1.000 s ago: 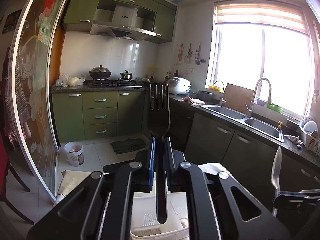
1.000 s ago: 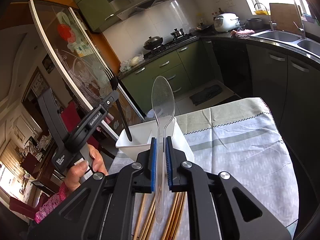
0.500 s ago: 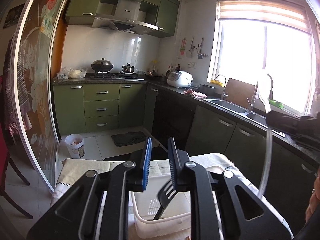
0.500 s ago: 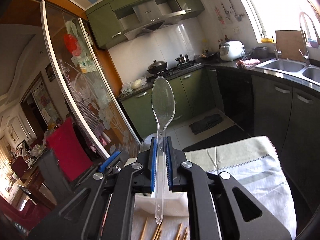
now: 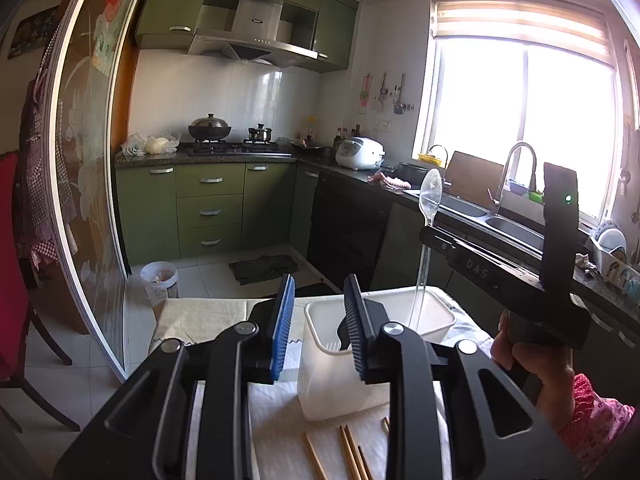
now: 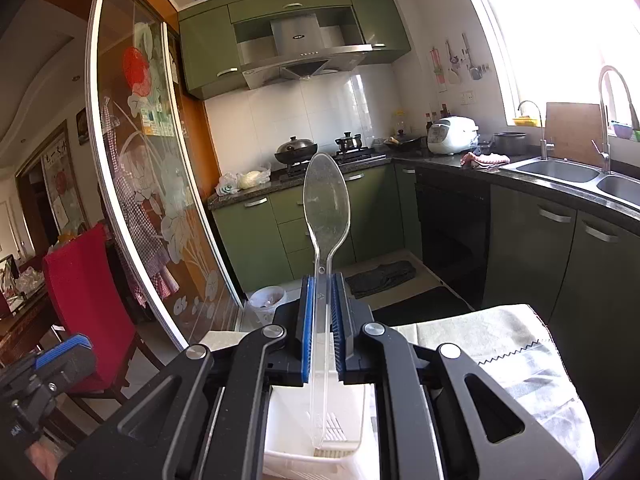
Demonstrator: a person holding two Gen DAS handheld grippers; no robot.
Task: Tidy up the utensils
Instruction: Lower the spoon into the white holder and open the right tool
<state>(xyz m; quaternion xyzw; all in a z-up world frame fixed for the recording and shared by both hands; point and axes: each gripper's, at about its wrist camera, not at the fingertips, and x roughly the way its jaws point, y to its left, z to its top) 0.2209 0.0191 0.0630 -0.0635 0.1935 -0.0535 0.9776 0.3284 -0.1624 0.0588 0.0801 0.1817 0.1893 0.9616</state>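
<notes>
My right gripper point(image 6: 320, 328) is shut on a clear plastic spoon point(image 6: 326, 204), bowl up, handle tip hanging inside the white utensil basket point(image 6: 280, 432). In the left wrist view the spoon point(image 5: 430, 196) stands over the basket point(image 5: 332, 384) with the right gripper point(image 5: 432, 236) above its right side. My left gripper point(image 5: 316, 328) is open and empty, just in front of the basket. A black fork point(image 5: 343, 338) lies inside the basket, mostly hidden by my left gripper. Wooden chopsticks point(image 5: 348, 456) lie on the cloth in front of the basket.
The basket stands on a table covered with a pale cloth point(image 6: 520, 344). A red chair point(image 6: 92, 280) stands to the left. Green kitchen cabinets point(image 5: 208, 208), a sink counter point(image 5: 500, 224) and a small bin point(image 5: 160, 280) on the floor lie beyond the table.
My left gripper let the black fork drop into the basket, opened wide and drew back. My right gripper carried the clear spoon over the basket and lowered its handle inside.
</notes>
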